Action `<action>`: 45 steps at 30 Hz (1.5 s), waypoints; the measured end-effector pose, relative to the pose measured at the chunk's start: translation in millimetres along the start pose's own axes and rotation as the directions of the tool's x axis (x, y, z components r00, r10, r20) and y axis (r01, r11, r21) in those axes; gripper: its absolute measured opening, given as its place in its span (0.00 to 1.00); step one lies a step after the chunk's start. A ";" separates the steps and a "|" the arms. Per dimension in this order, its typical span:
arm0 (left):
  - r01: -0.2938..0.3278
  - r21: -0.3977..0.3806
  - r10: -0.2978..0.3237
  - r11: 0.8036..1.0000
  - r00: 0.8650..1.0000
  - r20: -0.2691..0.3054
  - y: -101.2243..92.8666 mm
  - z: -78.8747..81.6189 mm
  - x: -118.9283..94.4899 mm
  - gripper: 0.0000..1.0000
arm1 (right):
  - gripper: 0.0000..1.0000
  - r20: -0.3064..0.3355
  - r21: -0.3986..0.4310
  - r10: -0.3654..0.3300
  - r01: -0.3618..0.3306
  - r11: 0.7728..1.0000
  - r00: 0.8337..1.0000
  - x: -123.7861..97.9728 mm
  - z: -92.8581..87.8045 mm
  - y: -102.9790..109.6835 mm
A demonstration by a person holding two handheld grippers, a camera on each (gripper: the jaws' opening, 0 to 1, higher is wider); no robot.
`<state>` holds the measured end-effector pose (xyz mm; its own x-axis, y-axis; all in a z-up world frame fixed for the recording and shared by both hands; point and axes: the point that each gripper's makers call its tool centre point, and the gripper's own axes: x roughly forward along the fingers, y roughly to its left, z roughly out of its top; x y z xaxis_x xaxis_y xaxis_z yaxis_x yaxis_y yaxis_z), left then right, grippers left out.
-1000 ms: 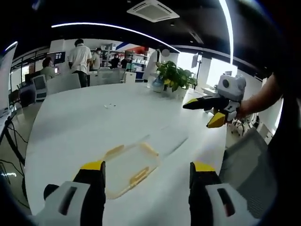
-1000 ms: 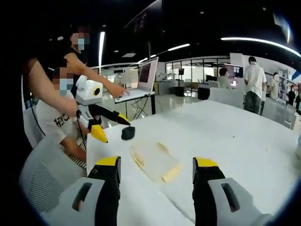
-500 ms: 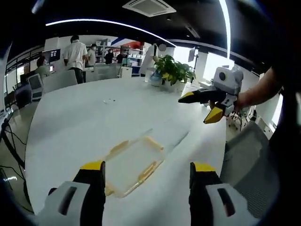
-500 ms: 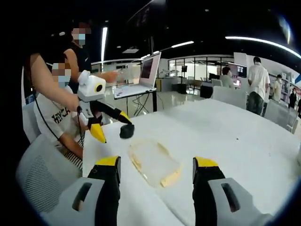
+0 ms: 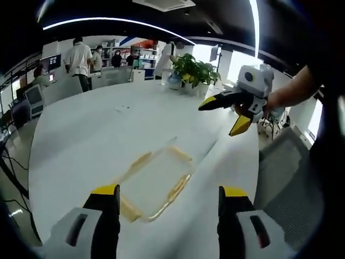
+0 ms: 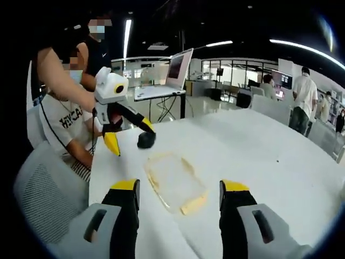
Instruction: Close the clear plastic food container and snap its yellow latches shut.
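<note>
My left claw is cut off low in its own view, so I see just the yellow-tipped jaws, and my right claw is cropped the same way in the right gripper view. The clear container on the desk is so transparent that I cannot tell whether its lid is seated or its yellow latches are snapped. Beyond the container, small specks on the desk are too tiny to identify. The dark object just beyond the container is partly covered by my left claw's jaw; I cannot tell what it is.
</note>
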<state>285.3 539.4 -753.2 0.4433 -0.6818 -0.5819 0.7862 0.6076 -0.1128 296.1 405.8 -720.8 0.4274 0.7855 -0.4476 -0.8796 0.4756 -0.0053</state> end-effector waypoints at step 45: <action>0.187 0.226 -0.113 0.956 0.946 -0.305 55.9 -54.6 32.1 0.67 | 0.55 -0.359 -0.113 0.122 -0.172 0.979 0.926 56.0 -54.5 -12.9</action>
<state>320.0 573.8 -822.1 0.1989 -0.5888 -0.7834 0.9318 0.3613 -0.0349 320.0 422.0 -794.5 0.2138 0.6428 -0.7356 -0.9580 0.2852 -0.0292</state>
